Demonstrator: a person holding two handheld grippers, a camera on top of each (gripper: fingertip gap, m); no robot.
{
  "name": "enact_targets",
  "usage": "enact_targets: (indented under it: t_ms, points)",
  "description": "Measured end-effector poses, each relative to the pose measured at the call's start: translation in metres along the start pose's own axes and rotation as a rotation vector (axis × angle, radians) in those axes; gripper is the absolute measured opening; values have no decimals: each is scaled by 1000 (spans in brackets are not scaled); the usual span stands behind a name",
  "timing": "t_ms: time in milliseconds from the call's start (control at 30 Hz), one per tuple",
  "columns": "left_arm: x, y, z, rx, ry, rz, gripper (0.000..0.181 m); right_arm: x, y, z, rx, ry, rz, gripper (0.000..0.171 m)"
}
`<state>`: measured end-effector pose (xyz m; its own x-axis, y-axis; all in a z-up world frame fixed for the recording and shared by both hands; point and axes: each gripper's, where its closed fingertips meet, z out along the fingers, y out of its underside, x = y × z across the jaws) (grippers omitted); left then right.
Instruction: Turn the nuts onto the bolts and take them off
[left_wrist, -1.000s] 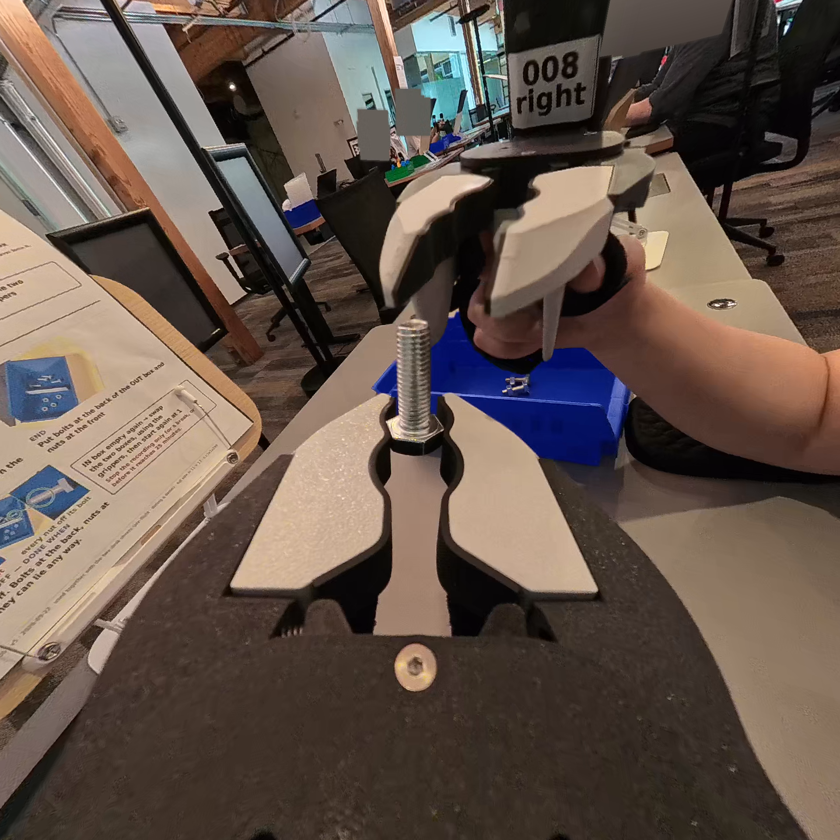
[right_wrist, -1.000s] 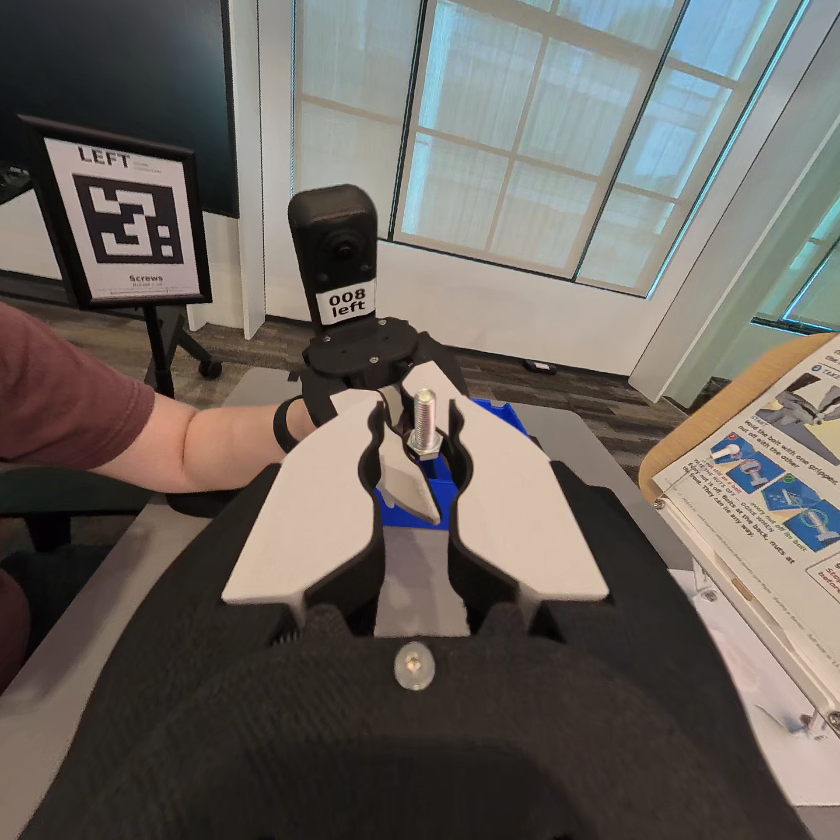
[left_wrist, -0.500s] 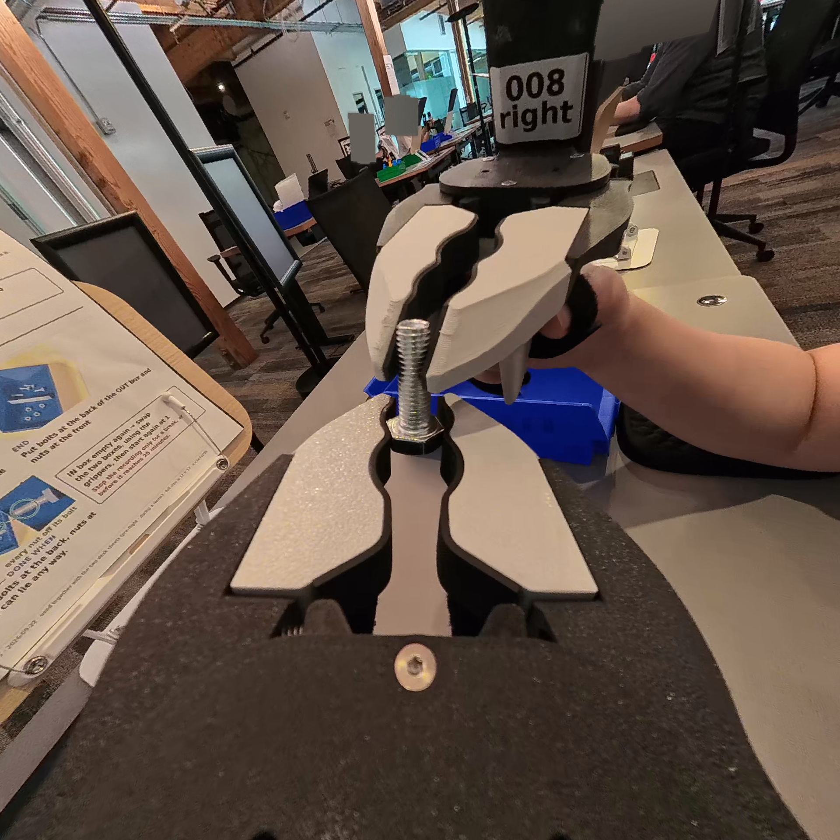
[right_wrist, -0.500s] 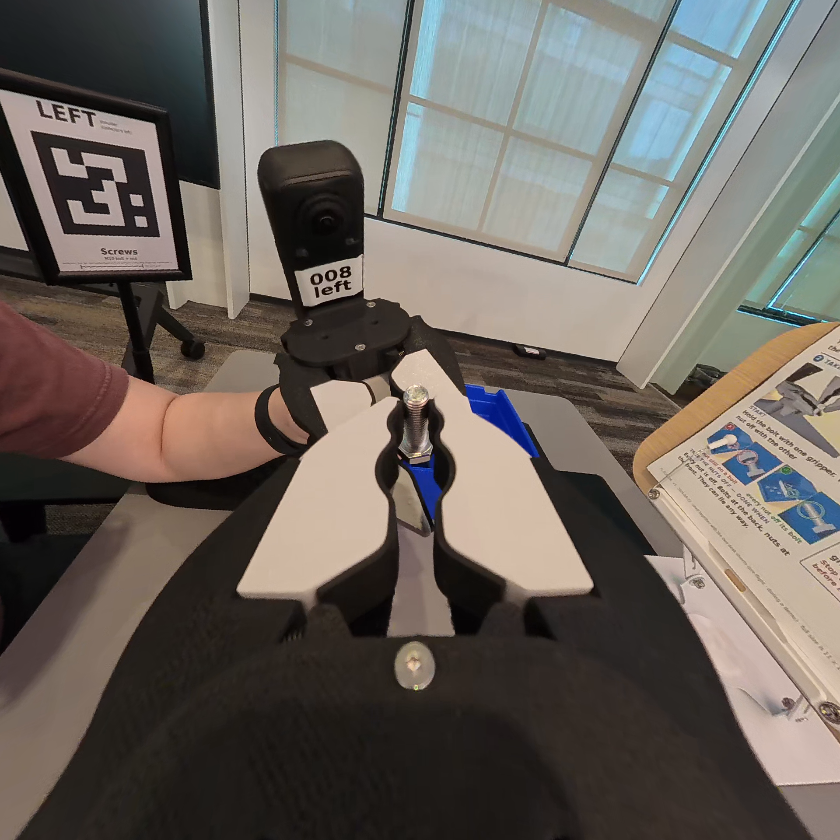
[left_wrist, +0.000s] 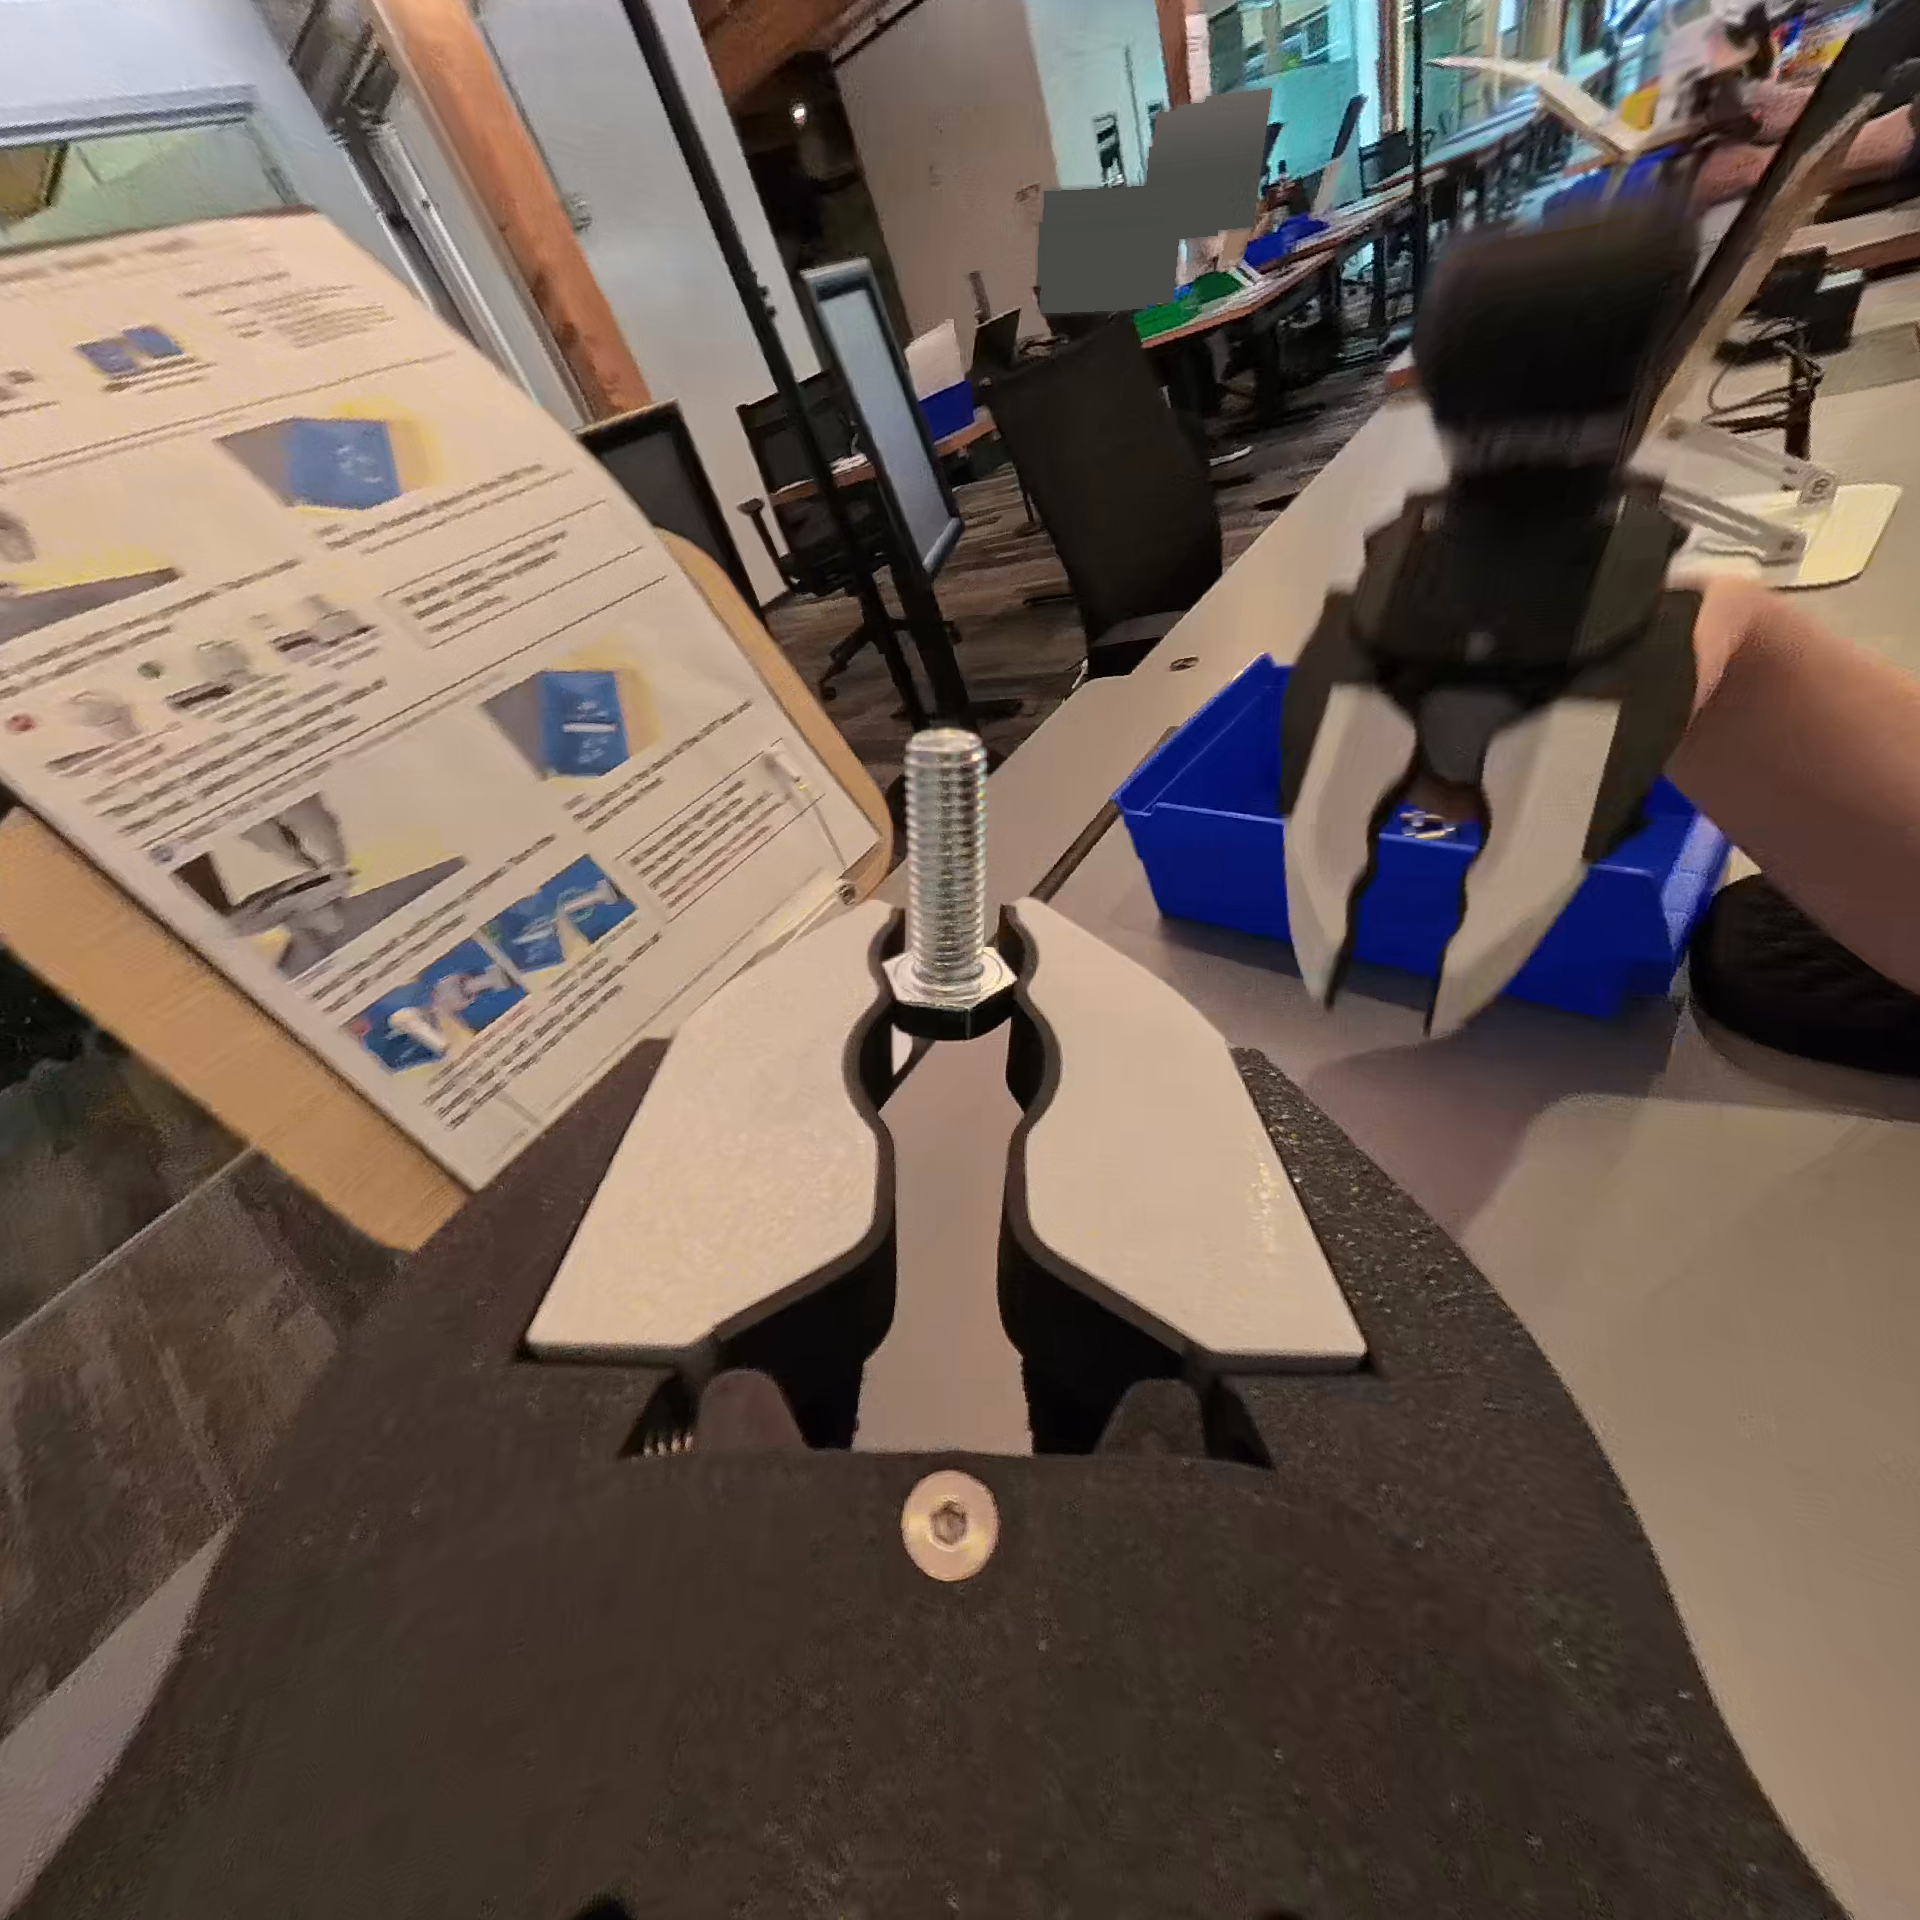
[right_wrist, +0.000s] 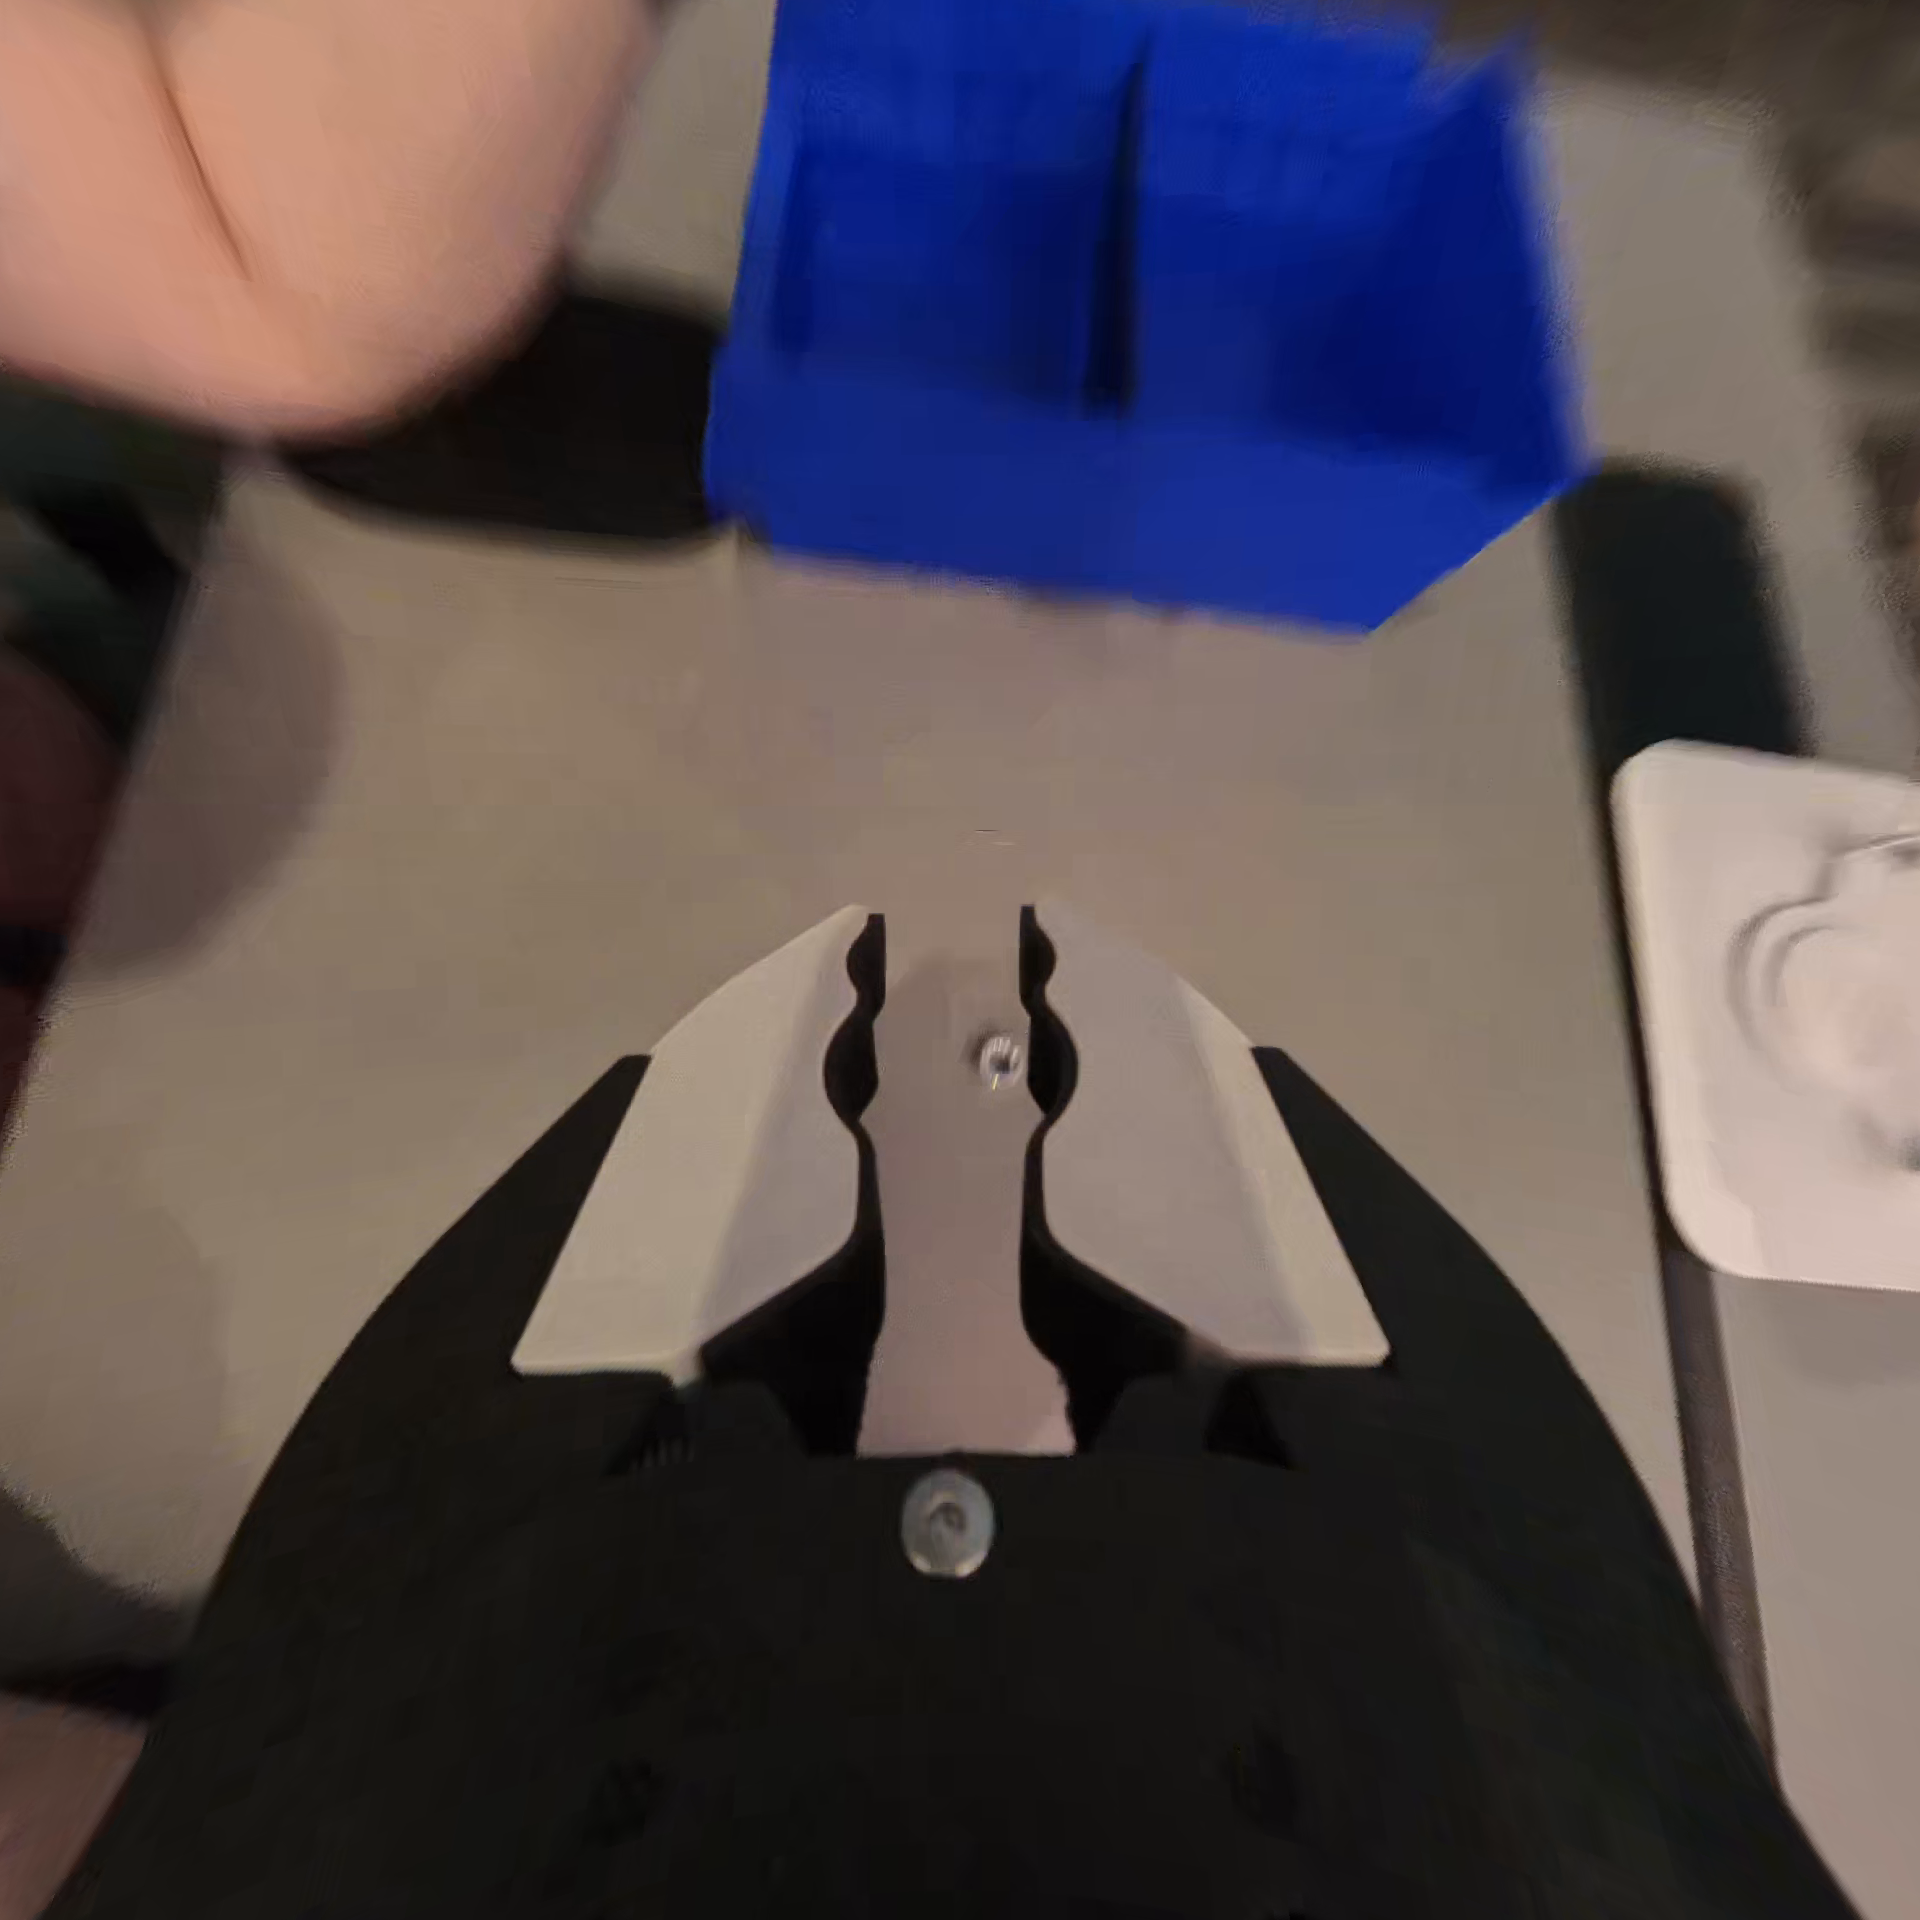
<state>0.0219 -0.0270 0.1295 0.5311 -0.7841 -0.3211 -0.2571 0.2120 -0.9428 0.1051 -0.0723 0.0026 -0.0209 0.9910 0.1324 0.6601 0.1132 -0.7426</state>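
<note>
Between the tips of the left gripper (left_wrist: 943, 966) a bolt (left_wrist: 943, 862) stands upright, pinched at its hex head, with the thread pointing up. Off to its right, the right gripper (left_wrist: 1392, 966) hangs with fingers spread before a blue bin (left_wrist: 1226, 842) on the grey table (left_wrist: 1662, 1299). From its own blurred view, a small nut (right_wrist: 1000, 1060) shows loose between those spread fingers, near the right one; whether it touches I cannot tell.

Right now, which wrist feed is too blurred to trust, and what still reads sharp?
Right wrist view: heavy motion blur smears the blue bin and table; a small nut-like thing between the open right gripper's fingers is barely readable. Left wrist view: the bolt in the left gripper is sharp; the instruction sheet is blurred.
</note>
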Motion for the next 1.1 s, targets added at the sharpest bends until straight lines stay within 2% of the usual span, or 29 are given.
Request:
enact_targets:
  t_ms: [100,200,400,833,933,1100]
  points:
    - [-23,-1,-26,4,-57,-20,17,-9,49,47,-289,-81,-32,26]
    - [-38,-1,-47,6,-99,-35,17,1,77,76,-459,-35,49,26]
    - [-51,-6,-63,37,-140,-81,17,18,117,93,-684,96,262,31]
    - [-37,-1,-46,-3,-71,-72,17,14,137,101,-735,65,425,25]
    - [-33,1,-41,-13,-56,-75,17,13,138,100,-743,45,402,18]
    - [-25,8,-25,-39,-27,-69,17,17,121,91,-646,24,404,18]
